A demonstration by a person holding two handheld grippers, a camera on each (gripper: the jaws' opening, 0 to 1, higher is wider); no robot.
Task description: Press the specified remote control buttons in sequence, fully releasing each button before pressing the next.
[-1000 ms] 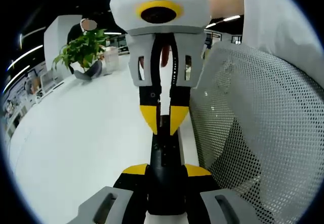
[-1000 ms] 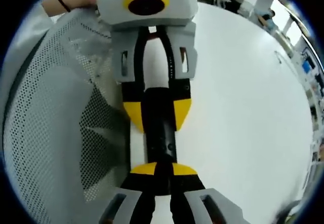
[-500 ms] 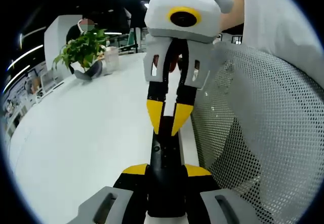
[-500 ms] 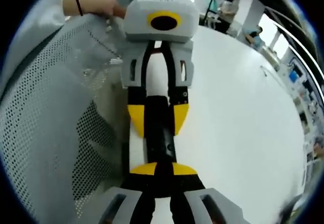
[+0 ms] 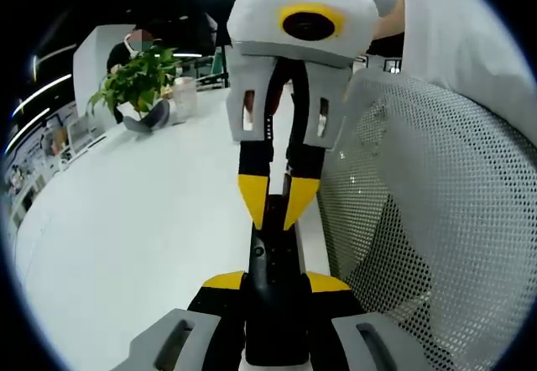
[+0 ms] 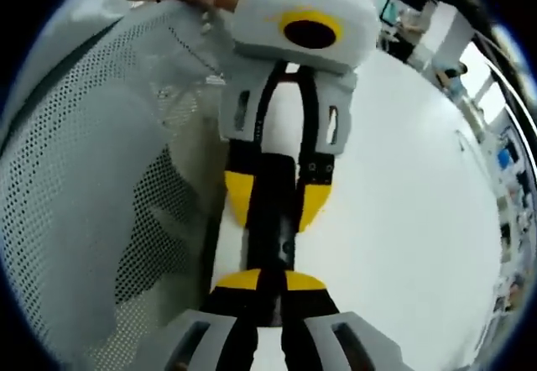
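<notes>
Left claw (image 5: 277,283) clamped on black remote (image 5: 274,262). Right claw (image 5: 279,211) at 12 o'clock, tips pinched, touching remote's far end over white counter (image 5: 126,228).

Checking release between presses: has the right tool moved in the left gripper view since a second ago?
Yes. Against the unmoved potted plant, the right tool swung its white body right, toward the mesh chair; its tips stay by the remote.

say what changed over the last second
The right hand-held gripper swung its body to the right in the left gripper view and tilted, while its tips stayed at the far end of the remote. Nothing was taken or let go. The left hand-held gripper stayed clamped on the remote; the plant, table and mesh chair did not move.
</notes>
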